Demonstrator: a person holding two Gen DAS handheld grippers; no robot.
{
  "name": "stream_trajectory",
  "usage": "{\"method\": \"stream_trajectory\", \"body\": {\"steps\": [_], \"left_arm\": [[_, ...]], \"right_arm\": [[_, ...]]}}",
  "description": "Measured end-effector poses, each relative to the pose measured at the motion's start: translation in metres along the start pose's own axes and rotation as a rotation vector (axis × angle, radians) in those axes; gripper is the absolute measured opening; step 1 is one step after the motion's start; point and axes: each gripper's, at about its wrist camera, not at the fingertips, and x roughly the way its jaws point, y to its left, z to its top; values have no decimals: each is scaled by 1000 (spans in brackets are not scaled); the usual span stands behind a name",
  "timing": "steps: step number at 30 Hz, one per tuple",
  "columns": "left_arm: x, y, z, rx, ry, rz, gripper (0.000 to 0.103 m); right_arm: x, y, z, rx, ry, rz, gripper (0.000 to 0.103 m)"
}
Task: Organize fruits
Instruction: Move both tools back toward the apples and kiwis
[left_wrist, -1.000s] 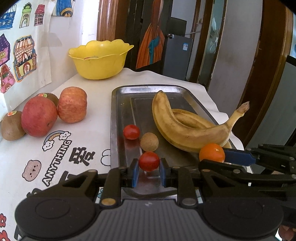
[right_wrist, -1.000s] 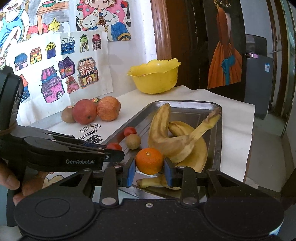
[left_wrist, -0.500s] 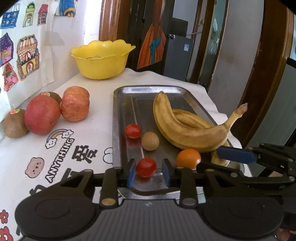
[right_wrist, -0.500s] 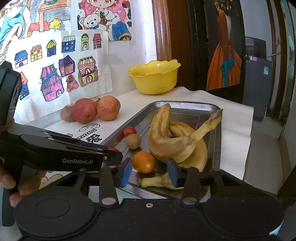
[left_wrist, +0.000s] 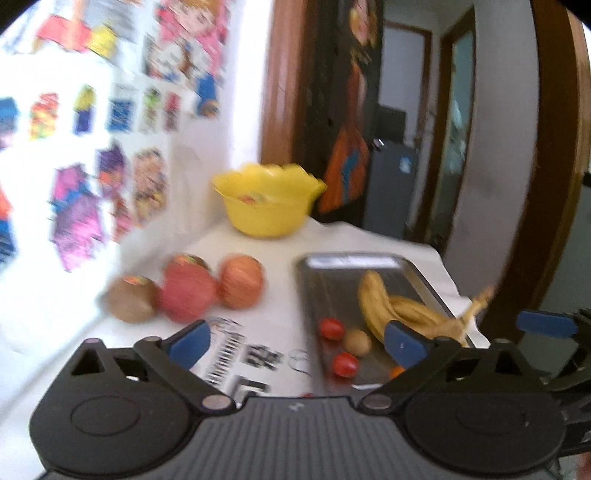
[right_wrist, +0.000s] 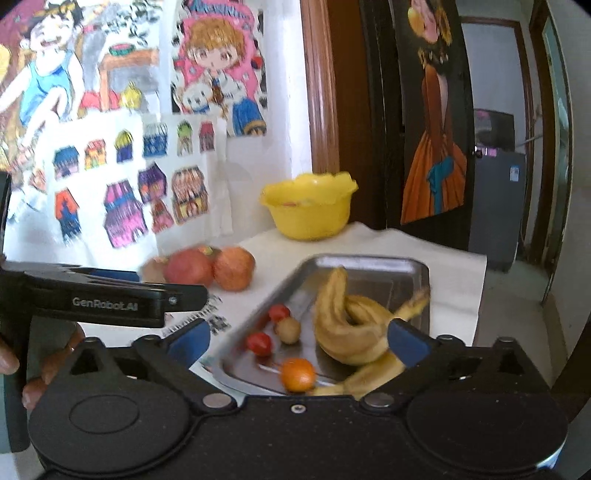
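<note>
I see the rectangular steel tray (right_wrist: 373, 263) on the white tablecloth, holding everything: two browning yellow bananas (right_wrist: 343, 328), curved together, a glossy round orange (right_wrist: 297, 374) near its front edge, a dull tan ball-shaped fruit (right_wrist: 288, 329) and two shiny red cherry tomatoes (right_wrist: 260, 343). My left gripper (left_wrist: 297, 341) and right gripper (right_wrist: 298, 338) have just been opening — both spread wide, gripping nothing.
</note>
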Motion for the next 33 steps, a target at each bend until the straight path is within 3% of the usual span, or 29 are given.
{"method": "stream_trajectory", "body": {"steps": [7, 16, 23, 33], "left_arm": [[-53, 43, 11, -13, -61, 137, 103], [-115, 91, 16, 33, -114, 340, 103], [-142, 113, 18, 99, -135, 464, 103], [-147, 122, 29, 164, -157, 532, 103]], "right_arm": [[-34, 47, 20, 13, -73, 17, 102], [-64, 124, 37, -5, -150, 130, 102], [-49, 170, 42, 54, -146, 187, 102], [-5, 197, 38, 28, -92, 169, 102]]}}
